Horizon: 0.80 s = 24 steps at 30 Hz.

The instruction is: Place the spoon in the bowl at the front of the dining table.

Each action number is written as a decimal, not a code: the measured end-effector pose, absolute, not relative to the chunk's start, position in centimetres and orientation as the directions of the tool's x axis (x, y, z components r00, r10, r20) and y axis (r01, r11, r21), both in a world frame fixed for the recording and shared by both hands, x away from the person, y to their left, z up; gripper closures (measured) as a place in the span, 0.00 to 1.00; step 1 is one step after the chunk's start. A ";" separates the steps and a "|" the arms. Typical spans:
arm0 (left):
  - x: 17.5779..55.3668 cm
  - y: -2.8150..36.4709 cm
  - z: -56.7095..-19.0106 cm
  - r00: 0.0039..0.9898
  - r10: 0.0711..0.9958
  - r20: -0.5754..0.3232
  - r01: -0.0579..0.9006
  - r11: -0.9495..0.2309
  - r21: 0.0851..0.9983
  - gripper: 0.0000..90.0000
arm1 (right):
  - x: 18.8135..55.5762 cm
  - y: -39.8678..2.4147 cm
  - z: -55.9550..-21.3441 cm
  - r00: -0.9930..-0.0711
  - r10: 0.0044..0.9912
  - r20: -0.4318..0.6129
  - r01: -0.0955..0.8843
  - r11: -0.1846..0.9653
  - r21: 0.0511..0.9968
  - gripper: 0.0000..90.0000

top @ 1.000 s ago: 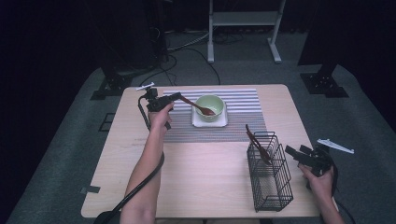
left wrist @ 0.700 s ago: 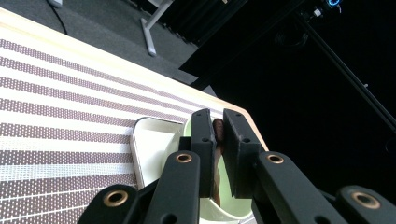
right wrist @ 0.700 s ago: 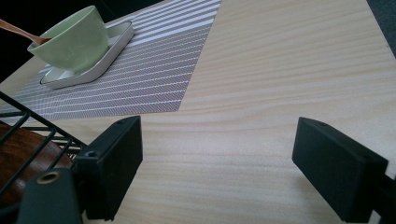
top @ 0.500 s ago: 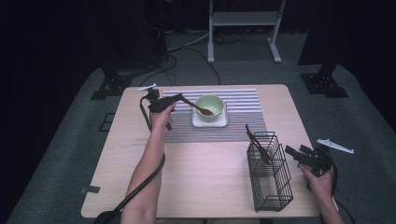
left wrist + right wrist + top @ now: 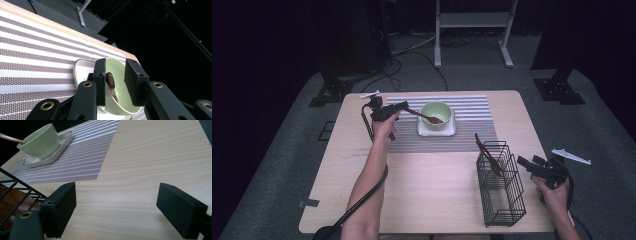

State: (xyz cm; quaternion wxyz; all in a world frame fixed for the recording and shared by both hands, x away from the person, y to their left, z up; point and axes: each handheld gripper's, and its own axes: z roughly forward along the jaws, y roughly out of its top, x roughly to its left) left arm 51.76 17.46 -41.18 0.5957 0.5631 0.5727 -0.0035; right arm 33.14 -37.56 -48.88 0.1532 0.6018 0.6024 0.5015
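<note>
We see the left tongs (image 5: 404,106) held over the striped placemat (image 5: 462,142), just beside the pale green bowl (image 5: 435,112), which sits on a small white square dish (image 5: 450,131) at the far middle of the tabletop (image 5: 422,190). A brown wooden spoon (image 5: 424,116) lies with its head inside the bowl and its handle slanting out over the rim toward the left tongs. In the left gripper view the handle end of the spoon (image 5: 110,80) stands between the two black jaws, close against one pad, while the other pad stands clearly off it (there is a plain gap on that side). The jaws have just been opening, and they now stand narrowly apart with the spoon between them and no longer pinched.

The right tongs (image 5: 532,165) rest near the tabletop's right edge, just beside a black wire basket (image 5: 502,200) that stands upright on the bare wood. A second wooden utensil (image 5: 488,155) leans in that basket, its handle poking up above the rim toward the placemat. In the right gripper view the right tongs (image 5: 116,207) stand wide, with nothing but bare wood between them; the bowl (image 5: 41,141) and its dish (image 5: 63,142) sit farther off on the placemat (image 5: 82,162), and a corner of the basket (image 5: 17,187) shows at the edge (with dark wood behind the wires).
</note>
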 end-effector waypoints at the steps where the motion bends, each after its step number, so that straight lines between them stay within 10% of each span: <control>1: 51.8 17.5 -41.2 0.345 0.642 -0.685 0.649 0.364 0.668 0.78 | 33.1 -37.6 -48.9 -0.229 0.878 0.419 0.572 -0.227 0.788 0.16; 24: 51.1 18.3 -40.9 0.390 0.649 -0.653 0.635 0.324 0.701 0.58 | 33.3 -37.3 -48.8 -0.237 0.884 0.403 0.570 -0.209 0.794 0.16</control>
